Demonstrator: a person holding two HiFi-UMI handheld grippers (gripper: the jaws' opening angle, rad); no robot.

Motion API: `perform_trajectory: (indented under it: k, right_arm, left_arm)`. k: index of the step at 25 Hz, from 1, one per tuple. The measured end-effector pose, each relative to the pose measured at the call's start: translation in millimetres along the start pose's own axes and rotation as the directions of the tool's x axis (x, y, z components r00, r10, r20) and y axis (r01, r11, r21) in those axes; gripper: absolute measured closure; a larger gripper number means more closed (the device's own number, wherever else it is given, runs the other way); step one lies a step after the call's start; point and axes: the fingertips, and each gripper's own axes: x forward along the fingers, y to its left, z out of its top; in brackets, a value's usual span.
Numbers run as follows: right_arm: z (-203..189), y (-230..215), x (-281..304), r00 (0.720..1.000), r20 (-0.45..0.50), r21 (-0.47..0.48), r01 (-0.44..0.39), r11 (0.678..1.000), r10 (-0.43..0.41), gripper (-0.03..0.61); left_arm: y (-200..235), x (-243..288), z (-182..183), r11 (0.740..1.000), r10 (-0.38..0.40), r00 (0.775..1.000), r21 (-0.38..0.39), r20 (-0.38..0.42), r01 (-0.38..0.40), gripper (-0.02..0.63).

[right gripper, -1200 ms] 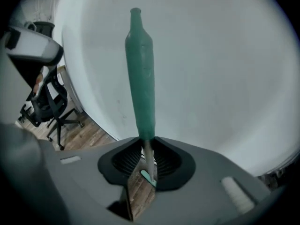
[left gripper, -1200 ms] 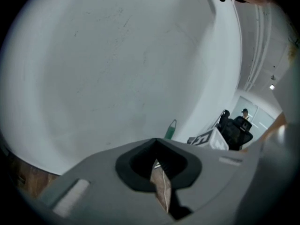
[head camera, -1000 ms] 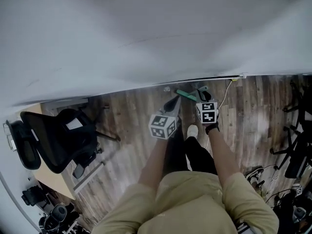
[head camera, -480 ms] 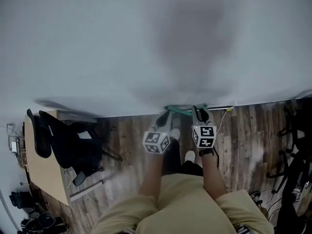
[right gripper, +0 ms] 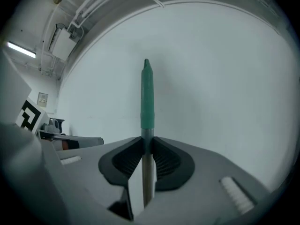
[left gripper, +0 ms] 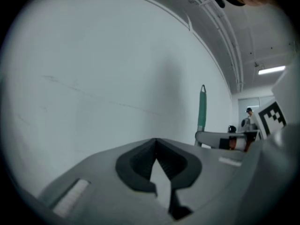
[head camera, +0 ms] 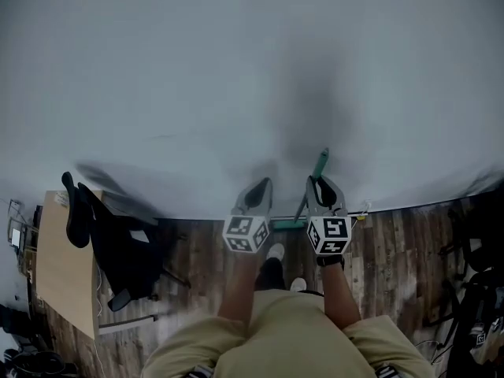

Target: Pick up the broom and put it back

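The broom has a silver handle with a green grip [head camera: 320, 164] and a green head [head camera: 283, 224] low by the floor at the wall's foot. My right gripper [head camera: 324, 184] is shut on the handle [right gripper: 146, 172], which stands upright between its pads with the green grip [right gripper: 147, 97] rising above them; its jaws have just closed slightly tighter. My left gripper [head camera: 259, 189] is raised beside it, to the left, shut with nothing between its tips [left gripper: 156, 142]. From the left gripper view the green grip [left gripper: 202, 109] shows off to the right, apart from those jaws.
A white wall [head camera: 236, 69] fills the space straight ahead. A black office chair [head camera: 118, 246] and a wooden desk [head camera: 57, 262] stand at the left. Black equipment and cables [head camera: 472, 305] crowd the right edge. A yellow-tipped cable [head camera: 362, 214] runs along the skirting.
Both grippers have risen from near the floor up in front of the wall. The broom came up with the right gripper, its handle going from slanted low to upright.
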Motion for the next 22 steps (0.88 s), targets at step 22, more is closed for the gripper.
perform_trajectory:
  k: [22]
  right_arm:
    - [96,48,-34,0.976,0.141,-0.026,-0.162,0.986,0.164,0.505]
  left_arm:
    - [-35,-57,103,0.977,0.097,0.982,0.170,0.165,-0.125,0.612]
